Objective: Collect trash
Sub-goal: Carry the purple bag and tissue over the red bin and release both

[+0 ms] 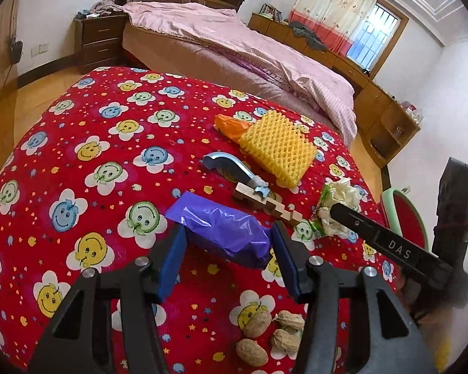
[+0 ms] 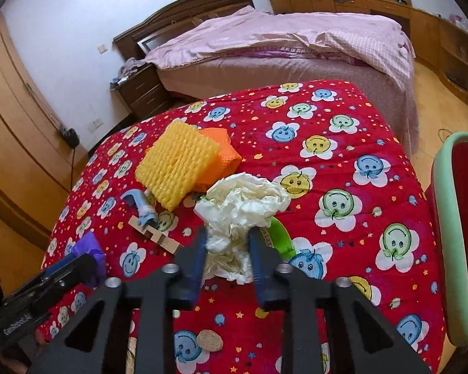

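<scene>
A crumpled purple plastic bag (image 1: 221, 230) lies on the red flowered cloth (image 1: 93, 124). My left gripper (image 1: 229, 232) is shut on it, a blue pad pressing each end. A wad of crumpled white paper (image 2: 243, 202) sits partly on a green wrapper (image 2: 279, 237), and my right gripper (image 2: 228, 237) is shut on the wad's near part. In the left wrist view a black finger (image 1: 374, 237) of the right gripper reaches the white paper (image 1: 343, 196). In the right wrist view the left gripper's fingers (image 2: 62, 271) hold the purple bag (image 2: 89, 249) at the lower left.
A yellow foam net (image 1: 276, 146) lies on an orange bag (image 1: 231, 124). A blue curved piece (image 1: 227, 162) rests on a notched wooden block (image 1: 274, 208). Walnuts and peanuts (image 1: 259, 324) lie near me. A green-rimmed red basin (image 2: 452, 218) stands right of the table. A bed (image 2: 280, 46) is behind.
</scene>
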Tool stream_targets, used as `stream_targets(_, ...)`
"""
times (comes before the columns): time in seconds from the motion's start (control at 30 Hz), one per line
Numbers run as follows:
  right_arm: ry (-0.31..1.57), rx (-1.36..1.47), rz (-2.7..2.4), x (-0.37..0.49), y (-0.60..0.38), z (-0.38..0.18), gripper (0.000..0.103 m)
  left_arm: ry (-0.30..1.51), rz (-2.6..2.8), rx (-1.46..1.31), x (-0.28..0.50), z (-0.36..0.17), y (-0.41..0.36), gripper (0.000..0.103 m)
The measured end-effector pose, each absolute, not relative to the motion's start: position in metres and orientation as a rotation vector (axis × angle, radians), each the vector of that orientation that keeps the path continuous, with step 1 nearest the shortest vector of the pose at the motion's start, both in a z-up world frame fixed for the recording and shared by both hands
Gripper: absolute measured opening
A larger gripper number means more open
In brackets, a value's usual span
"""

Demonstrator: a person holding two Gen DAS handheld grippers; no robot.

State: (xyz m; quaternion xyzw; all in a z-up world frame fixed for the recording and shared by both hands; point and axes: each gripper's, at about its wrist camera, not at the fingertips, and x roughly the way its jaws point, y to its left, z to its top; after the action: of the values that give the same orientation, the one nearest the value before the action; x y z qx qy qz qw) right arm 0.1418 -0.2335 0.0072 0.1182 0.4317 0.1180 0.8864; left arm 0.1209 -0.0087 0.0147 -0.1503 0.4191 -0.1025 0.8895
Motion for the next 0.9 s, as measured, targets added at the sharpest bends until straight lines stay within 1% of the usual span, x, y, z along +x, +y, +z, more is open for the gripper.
stream_targets(0.1,0.873,0.259,0.256,0.131,-0.237,0.014,0.018,0.862,-0.228,-0.313,0.117,0.019,-0.011,0.055)
stream_targets(0.6,0.752,0.380,0.211,0.054,-0.286,0.063,0.018,0.811,-0.353,-0.259,0.088,0.051,-0.052,0.055)
stream_targets(0.9,0.688,0.419,0.097,0.013,-0.332,0.077,0.018,0.800,-0.464,-0.216,0.077,0.066,-0.095,0.055)
